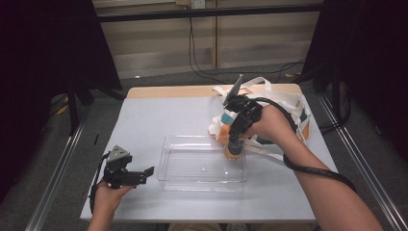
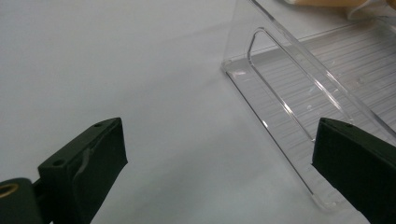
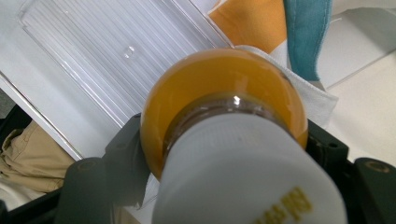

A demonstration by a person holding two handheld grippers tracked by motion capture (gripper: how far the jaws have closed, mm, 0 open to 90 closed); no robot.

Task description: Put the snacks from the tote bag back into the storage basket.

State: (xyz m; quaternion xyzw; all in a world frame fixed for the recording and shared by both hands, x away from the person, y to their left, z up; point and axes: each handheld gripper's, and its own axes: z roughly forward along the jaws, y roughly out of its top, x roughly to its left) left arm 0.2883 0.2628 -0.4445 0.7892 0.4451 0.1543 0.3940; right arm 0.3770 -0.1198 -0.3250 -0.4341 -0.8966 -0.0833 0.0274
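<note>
We see the right gripper (image 1: 235, 144) pinching the orange bottle (image 3: 224, 88) between its fingers (image 3: 123, 158) over the clear tray's (image 1: 166, 180) far right corner, while the left gripper's (image 1: 146, 173) fingers (image 2: 88, 158) stand spread above the desk (image 1: 144, 120).

Soft overhead light lit the table (image 1: 159, 115) evenly; surroundings at nine and three o'clock stayed dark. The bottle cap (image 3: 247, 172) was blurred, glare-flecked.

The clear tray (image 1: 202, 166) sits mid-table (image 1: 159, 115), the tote bag (image 1: 284, 103) behind its right corner, the juice bottle (image 1: 234, 150) at the tray's right rear edge.
</note>
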